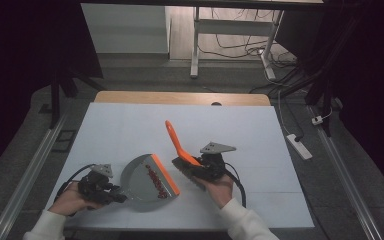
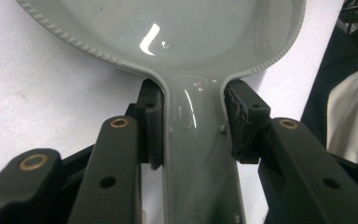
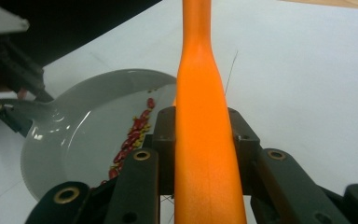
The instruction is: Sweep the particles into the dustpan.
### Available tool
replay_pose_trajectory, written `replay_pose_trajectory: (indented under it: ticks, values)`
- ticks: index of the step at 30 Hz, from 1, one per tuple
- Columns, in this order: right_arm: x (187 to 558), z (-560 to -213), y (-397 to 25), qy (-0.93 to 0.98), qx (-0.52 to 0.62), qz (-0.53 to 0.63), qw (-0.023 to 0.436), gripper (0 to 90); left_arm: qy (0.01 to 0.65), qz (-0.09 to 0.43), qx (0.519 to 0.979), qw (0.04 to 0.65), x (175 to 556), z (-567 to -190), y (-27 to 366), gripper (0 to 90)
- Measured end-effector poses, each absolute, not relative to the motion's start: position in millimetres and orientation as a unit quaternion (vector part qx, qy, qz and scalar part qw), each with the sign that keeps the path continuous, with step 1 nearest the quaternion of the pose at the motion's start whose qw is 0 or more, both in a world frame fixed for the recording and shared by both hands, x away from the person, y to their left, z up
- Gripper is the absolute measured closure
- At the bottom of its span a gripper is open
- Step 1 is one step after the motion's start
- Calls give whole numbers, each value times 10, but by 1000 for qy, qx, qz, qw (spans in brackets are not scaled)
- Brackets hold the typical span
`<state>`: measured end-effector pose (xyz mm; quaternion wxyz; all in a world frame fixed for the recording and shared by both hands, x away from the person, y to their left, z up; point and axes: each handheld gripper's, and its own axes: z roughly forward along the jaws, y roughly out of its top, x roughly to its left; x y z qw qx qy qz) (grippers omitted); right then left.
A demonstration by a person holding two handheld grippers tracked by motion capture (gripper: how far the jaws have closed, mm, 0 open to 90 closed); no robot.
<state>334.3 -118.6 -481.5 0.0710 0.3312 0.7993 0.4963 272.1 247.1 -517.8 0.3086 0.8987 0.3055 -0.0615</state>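
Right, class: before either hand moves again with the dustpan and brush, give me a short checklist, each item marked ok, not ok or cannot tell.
1. Left gripper shut on dustpan handle: ok.
2. Right gripper shut on brush handle: ok.
3. Beans inside the pan, near its orange lip: ok.
4. Pan flat on the white table: cannot tell.
5. Stray beans hidden under the brush: cannot tell.

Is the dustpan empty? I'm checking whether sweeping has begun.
No, red beans and small yellow bits lie in the grey dustpan near its front edge.
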Motion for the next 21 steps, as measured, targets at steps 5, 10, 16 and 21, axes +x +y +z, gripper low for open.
replay_pose_trajectory:
  ticks: [5,10,16,21]
  values:
    - [3398,-4772,-1333,799,327,499,78,703,313,-52,893,318,2737,-5196,2443,616]
    - [3398,-4726,-1403,808,310,494,88,703,330,-42,885,327,2737,-5198,2438,616]
    - [3387,-4690,-1495,813,300,490,96,703,336,-34,880,333,2722,-5194,2397,616]
    - [3366,-4683,-1582,820,295,478,106,703,359,-21,868,343,2693,-5175,2377,616]
